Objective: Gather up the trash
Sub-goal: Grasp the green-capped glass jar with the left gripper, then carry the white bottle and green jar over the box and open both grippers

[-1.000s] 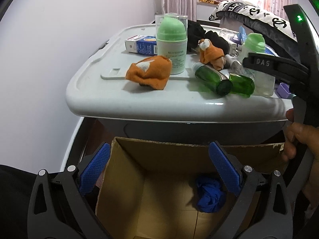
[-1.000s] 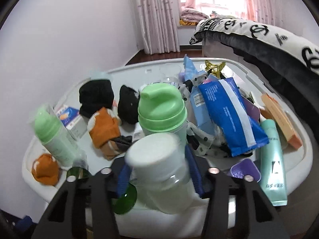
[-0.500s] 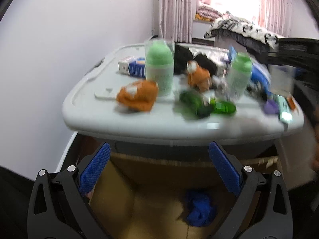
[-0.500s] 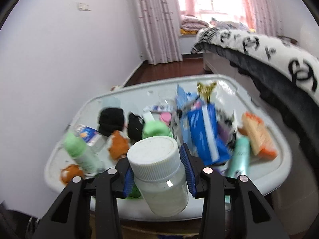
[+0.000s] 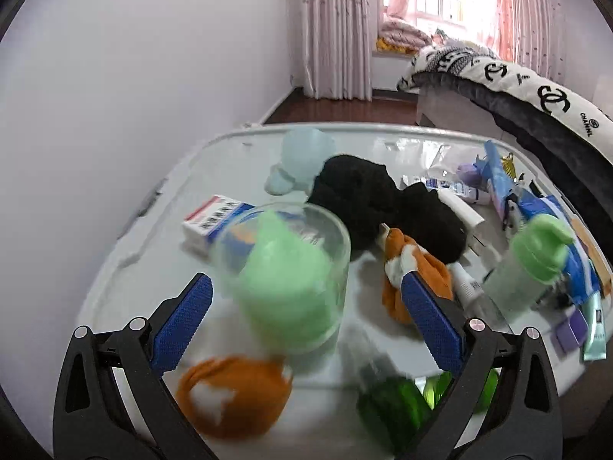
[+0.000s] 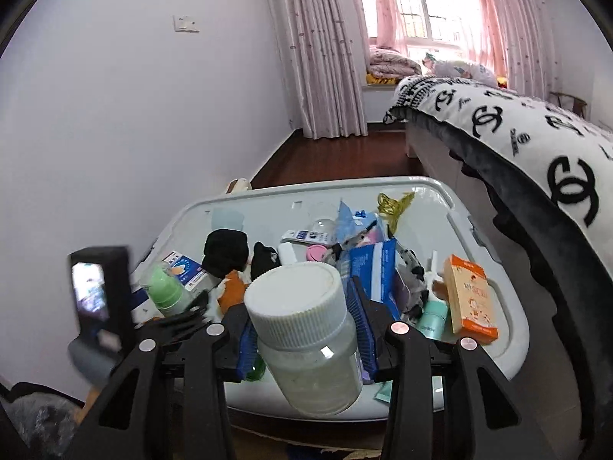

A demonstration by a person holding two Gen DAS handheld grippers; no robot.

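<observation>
Right gripper [image 6: 302, 331] — jaws closed on a clear plastic jar [image 6: 312, 349] with a white ribbed lid, blue pads pressing its two sides just below the lid. The jar is tilted, held near the camera, above the near edge of the grey bin-lid worktop [image 6: 494, 264].

Left gripper [image 5: 302, 329] — jaws wide open, nothing between the pads. It hangs over the near left part of the worktop [image 5: 126, 268]. A green pump bottle [image 5: 285, 280] under a clear cap stands just beyond the open jaws, blurred. The right blue pad overlaps an orange sock [image 5: 417, 280] in view; contact cannot be told.

On the worktop, left wrist view: a second orange sock [image 5: 233, 398] at the near edge, a dark green bottle [image 5: 394, 406] lying to its right, black socks [image 5: 383, 207] at centre, a small white and blue box [image 5: 214, 226] on the left, a smaller green pump bottle [image 5: 532, 260] on the right.

Right wrist view: an orange carton [image 6: 469, 295] lies at the right, a blue wipes pack [image 6: 373, 268] at centre. The bed [image 6: 536, 134] with a black and white cover stands to the right, beyond the worktop.
</observation>
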